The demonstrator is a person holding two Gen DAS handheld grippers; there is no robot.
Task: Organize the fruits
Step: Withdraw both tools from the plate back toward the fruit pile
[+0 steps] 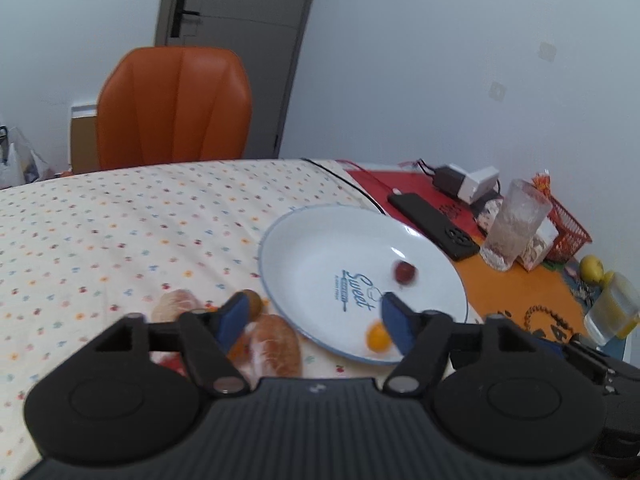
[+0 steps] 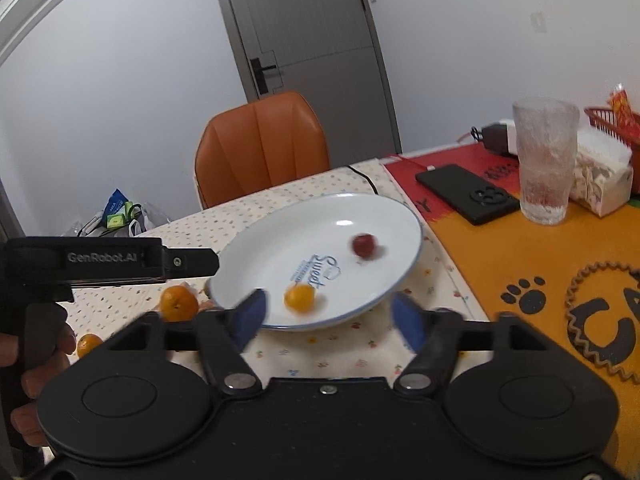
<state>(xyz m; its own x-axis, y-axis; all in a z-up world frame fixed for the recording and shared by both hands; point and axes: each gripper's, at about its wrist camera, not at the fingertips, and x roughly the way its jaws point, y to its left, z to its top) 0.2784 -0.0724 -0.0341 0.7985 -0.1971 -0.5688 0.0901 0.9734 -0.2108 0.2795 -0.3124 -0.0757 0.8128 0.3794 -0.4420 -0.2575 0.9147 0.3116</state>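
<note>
Plate: white with a blue rim and blue "Sweet" lettering in the well; set on the dotted tablecloth, its right edge near the red and orange mat.
Inside the plate: one small dark red fruit toward the far right of the well, blurred; one small orange fruit near the front rim, also blurred. Two pieces, apart from each other.
Outside the plate, right wrist view: a mandarin on the cloth just left of the rim; a second, smaller mandarin further left and nearer the camera.
Outside the plate, left wrist view: a brown kiwi close to the plate's left edge; two pale peeled citrus pieces beside it, partly hidden by the fingers.
Left gripper: spread wide, nothing between the blue pads; hovering over the plate's near-left rim, right pad next to the orange fruit.
Right gripper: spread wide, nothing held; above the plate's front rim, with the orange fruit just beyond the left pad.
Glass: tall, frosted, upright on the mat; contents impossible to make out.
Red basket: behind the glass at the table's far edge, holding a tissue pack; other contents unclear.
Phone: black, flat on the mat between plate and glass.
</note>
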